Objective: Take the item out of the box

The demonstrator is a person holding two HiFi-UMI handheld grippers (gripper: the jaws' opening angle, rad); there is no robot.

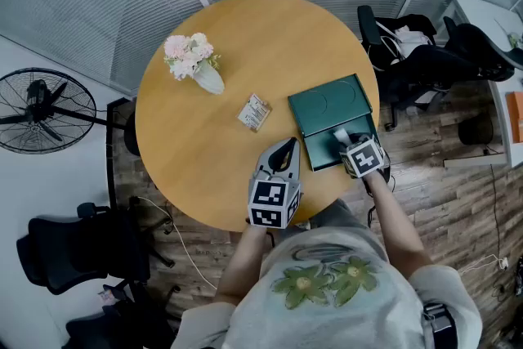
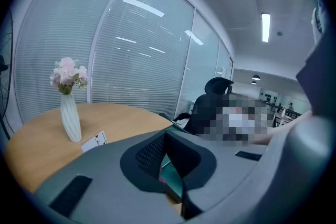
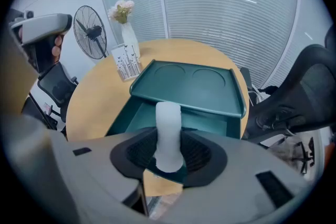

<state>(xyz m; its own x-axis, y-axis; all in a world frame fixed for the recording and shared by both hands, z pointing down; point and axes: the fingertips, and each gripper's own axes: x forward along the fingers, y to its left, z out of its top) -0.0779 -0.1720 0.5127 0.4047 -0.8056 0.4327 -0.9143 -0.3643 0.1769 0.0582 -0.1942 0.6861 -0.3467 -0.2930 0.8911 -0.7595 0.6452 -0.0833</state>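
White on green: grips the cylinder [image 3: 168, 131] upright in the right hand-held gripper [image 3: 168, 157], over the open box [image 1: 331, 106] on the bench [image 1: 204, 143]; holds the left hand-held gripper [image 1: 283, 153] clenched, empty, just beside the box.

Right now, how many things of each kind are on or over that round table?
vase of flowers: 1
printed card: 1
green box: 1
white cylinder: 1
grippers: 2, the left gripper and the right gripper
Total: 6
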